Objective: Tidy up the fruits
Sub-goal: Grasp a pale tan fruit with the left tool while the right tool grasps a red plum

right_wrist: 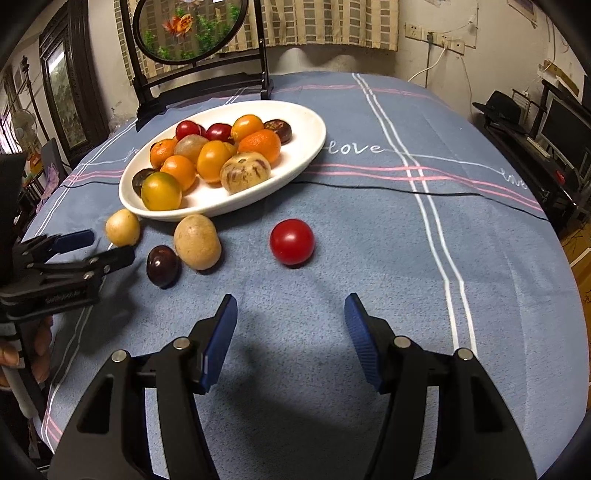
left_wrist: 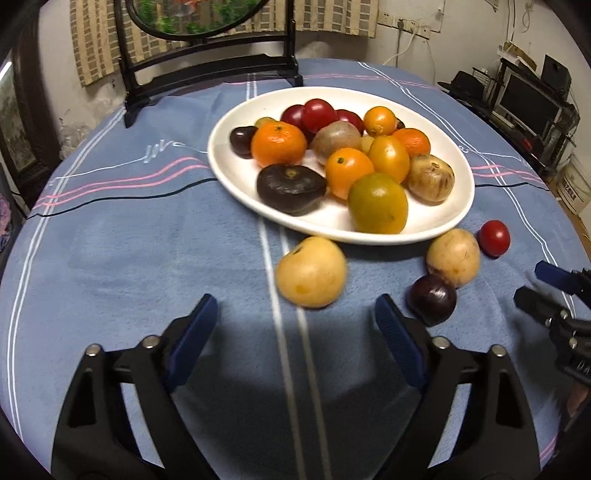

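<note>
A white oval plate [left_wrist: 229,170] [right_wrist: 303,147] holds several oranges, tomatoes, plums and other fruit. Loose on the blue tablecloth in front of it lie a yellow fruit [left_wrist: 312,271] [right_wrist: 122,227], a tan fruit [left_wrist: 453,256] [right_wrist: 197,242], a dark plum [left_wrist: 432,299] [right_wrist: 162,266] and a red tomato [left_wrist: 494,238] [right_wrist: 291,242]. My left gripper [left_wrist: 295,301] [right_wrist: 112,243] is open, and the yellow fruit lies just past its fingertips, untouched. My right gripper [right_wrist: 290,299] [left_wrist: 527,281] is open and empty, a short way in front of the red tomato.
A dark wooden stand with a round painted panel [right_wrist: 190,29] rises behind the plate at the table's far edge. Shelves with a monitor [left_wrist: 528,99] stand off the table to the right. A hand [right_wrist: 22,354] holds the left gripper at the near left edge.
</note>
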### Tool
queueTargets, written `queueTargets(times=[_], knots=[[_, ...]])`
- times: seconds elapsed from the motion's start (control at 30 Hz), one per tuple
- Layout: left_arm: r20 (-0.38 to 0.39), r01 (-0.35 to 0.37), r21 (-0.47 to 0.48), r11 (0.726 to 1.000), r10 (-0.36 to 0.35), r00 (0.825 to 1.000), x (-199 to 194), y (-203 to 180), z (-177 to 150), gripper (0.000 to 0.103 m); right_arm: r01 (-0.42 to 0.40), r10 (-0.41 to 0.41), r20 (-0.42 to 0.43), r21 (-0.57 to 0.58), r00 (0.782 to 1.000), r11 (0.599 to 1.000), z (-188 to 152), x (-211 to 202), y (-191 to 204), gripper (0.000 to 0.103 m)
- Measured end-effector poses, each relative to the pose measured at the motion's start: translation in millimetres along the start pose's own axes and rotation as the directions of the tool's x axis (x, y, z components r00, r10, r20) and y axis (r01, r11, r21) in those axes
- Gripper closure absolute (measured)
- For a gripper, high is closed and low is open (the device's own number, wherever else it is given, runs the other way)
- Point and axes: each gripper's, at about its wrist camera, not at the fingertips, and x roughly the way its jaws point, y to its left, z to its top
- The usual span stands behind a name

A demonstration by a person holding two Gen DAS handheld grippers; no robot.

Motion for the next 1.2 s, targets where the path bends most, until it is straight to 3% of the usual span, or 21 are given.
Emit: queueTargets(times=[0.13, 0.2, 0.47, 0.97, 1.03, 1.1, 1.2], knots=[[-0.017, -0.018, 0.018, 1.000, 0.018, 1.000, 9, -3, 4, 0.049, 0.002, -0.002, -0.006, -0.012, 1.000, 1.000, -1, 1, 3, 0.042], [-0.011, 0.018, 0.028, 0.999, -0.018, 1.000, 7, -4, 5, 0.064, 0.007, -0.007, -0.009, -0.017, 1.000, 1.000, -1, 2, 3, 0.042], [0.012, 0.046, 0.029, 0.999, -0.046, 0.999, 2, -5, 1, 0.065, 0.066, -0.067, -0.041, -0.024, 0.997, 0.998, 12, 19, -6, 0.042], [0.007, 0.072, -0.010, 0.997, -0.072, 0.997, 4, 3, 2, 0.064, 0.076, -0.080, -0.059, -0.065, 0.995, 0.995, 40, 49, 3, 0.042], [0.004, 0.073, -0.010, 0.997, -0.073, 0.997, 5, 3, 2, 0.064, 0.087, -0.091, -0.050, -0.080, 0.995, 0.993, 42, 51, 6, 0.047], [0.003, 0.073, -0.010, 0.997, -0.073, 0.997, 5, 3, 1, 0.064, 0.063, -0.067, -0.051, -0.086, 0.996, 0.994, 43, 52, 9, 0.065], [0.002, 0.072, -0.009, 0.997, -0.072, 0.997, 5, 3, 2, 0.064, 0.079, -0.083, -0.037, -0.090, 0.996, 0.993, 42, 48, 12, 0.072]])
